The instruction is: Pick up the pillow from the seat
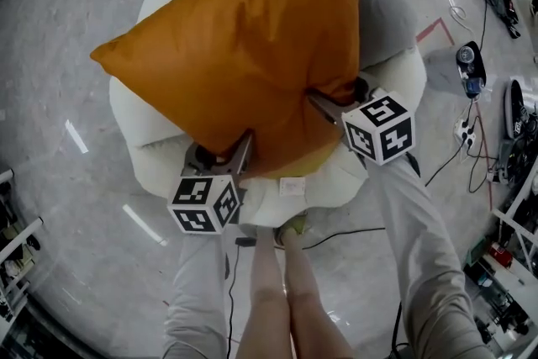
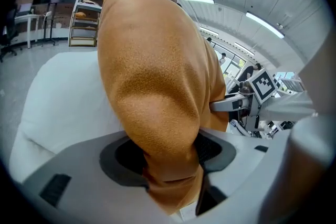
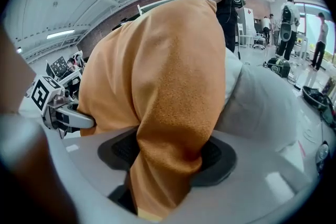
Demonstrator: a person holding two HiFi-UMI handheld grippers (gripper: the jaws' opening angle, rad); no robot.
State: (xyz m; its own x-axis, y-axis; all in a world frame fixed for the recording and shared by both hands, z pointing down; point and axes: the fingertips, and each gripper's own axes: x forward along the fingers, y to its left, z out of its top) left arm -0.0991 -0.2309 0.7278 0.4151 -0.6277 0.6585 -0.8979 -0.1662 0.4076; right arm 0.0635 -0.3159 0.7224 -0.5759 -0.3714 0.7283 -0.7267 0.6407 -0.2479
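A large orange pillow (image 1: 239, 46) is lifted and tilted over the white round seat (image 1: 160, 155). My left gripper (image 1: 235, 154) is shut on the pillow's near edge at the lower left; the orange fabric (image 2: 157, 113) bunches between its dark pads. My right gripper (image 1: 324, 103) is shut on the pillow's near right edge, with the cloth (image 3: 173, 113) pinched between its pads. Each gripper shows in the other's view: the right gripper (image 2: 231, 105) and the left gripper (image 3: 79, 120). The pillow hides most of the seat top.
A grey cushion (image 1: 382, 21) lies on the seat at the right behind the pillow. Cables, a power strip (image 1: 465, 130) and gear lie on the floor at the right. The person's legs (image 1: 282, 298) stand just before the seat. People stand far behind in the right gripper view.
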